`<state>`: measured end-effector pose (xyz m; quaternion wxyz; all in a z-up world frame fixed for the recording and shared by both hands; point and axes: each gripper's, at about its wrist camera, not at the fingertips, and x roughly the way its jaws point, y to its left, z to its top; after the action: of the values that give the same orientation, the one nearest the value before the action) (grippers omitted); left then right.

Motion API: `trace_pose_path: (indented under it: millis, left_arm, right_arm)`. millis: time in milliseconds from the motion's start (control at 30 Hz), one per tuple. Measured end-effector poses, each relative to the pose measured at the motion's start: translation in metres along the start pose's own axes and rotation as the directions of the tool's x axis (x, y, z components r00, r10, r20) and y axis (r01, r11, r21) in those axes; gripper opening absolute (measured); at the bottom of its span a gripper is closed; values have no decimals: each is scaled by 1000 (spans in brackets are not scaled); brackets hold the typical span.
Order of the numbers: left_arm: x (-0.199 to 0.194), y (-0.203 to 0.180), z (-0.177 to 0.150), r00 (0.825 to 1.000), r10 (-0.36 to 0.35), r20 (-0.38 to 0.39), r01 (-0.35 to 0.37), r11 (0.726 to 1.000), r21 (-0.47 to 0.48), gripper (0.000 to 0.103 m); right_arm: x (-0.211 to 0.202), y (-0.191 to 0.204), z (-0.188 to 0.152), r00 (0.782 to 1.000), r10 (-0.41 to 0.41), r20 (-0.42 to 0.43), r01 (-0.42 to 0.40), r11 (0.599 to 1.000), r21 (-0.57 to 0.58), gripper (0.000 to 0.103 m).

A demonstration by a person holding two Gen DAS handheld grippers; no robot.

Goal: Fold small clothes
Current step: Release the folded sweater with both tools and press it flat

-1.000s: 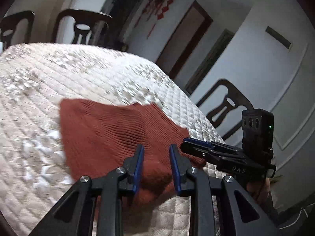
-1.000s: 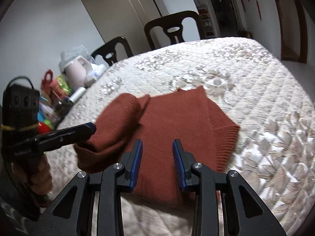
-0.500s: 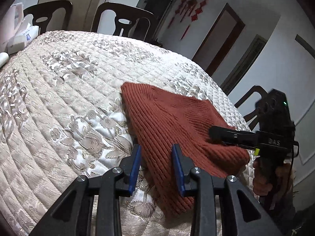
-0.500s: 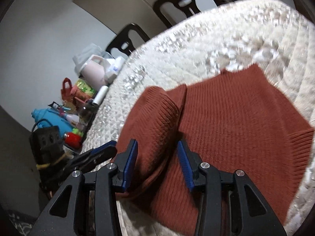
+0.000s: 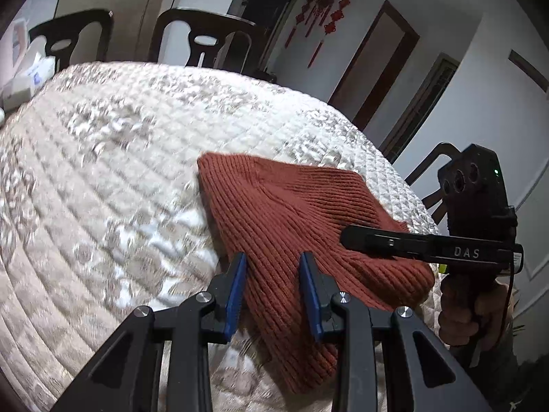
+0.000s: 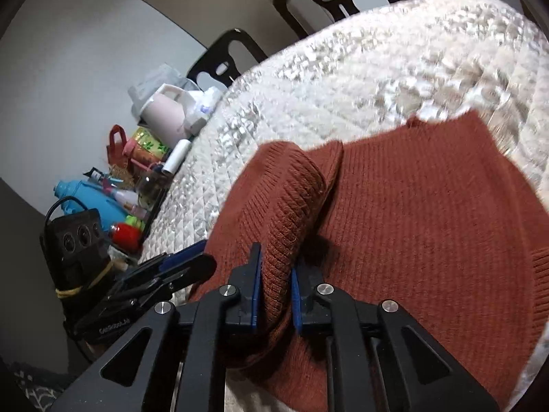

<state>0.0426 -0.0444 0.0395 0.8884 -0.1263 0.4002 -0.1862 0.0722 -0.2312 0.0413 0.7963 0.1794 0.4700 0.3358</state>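
From the left wrist view, our left gripper (image 5: 272,286) hangs over the near edge of the rust-red knitted sweater (image 5: 291,219), which lies on the cream quilted table cover (image 5: 103,185). Its blue pads stand apart with the knit showing between them; we cannot tell whether they touch the fabric. To the right, our right gripper (image 5: 346,237) reaches in sideways over the sweater's rolled edge, held by a hand (image 5: 470,312). Dark chairs (image 5: 206,41) stand behind the table.

From the right wrist view, the right gripper (image 6: 276,292) is closing its jaws, and a raised fold of the sweater (image 6: 411,213) sits pinched between the blue pads. The left gripper (image 6: 199,261) points in from the left at the sweater's edge. A pink kettle (image 6: 161,113) and cluttered bottles (image 6: 120,199) sit at the table's far left side.
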Motion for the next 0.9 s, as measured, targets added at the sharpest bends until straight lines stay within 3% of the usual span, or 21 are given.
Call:
trace_pose_path:
  millis: [167, 400, 633, 767, 900]
  left_arm:
    - [3, -22, 15, 1000, -22, 19, 21, 998, 55, 34]
    - [24, -52, 14, 998, -57, -17, 59, 991, 122, 34]
    - [32, -69, -1, 999, -44, -22, 47, 983, 175, 35]
    - [33, -75, -9, 1000, -13, -4, 13, 976, 216, 37]
    - [34, -81, -9, 1000, 6, 0, -6, 970, 243, 38]
  right_arm:
    - [-36, -14, 2, 996, -37, 79, 37, 999, 6, 14]
    - [-81, -43, -10, 981, -112, 157, 102, 992, 72, 13]
    - [-83, -65, -30, 977, -164, 136, 147, 981, 128, 13]
    - [-85, -73, -33, 978, -146, 146, 126, 982, 139, 14]
    - [-95, -61, -32, 964, -211, 161, 197, 975, 98, 18]
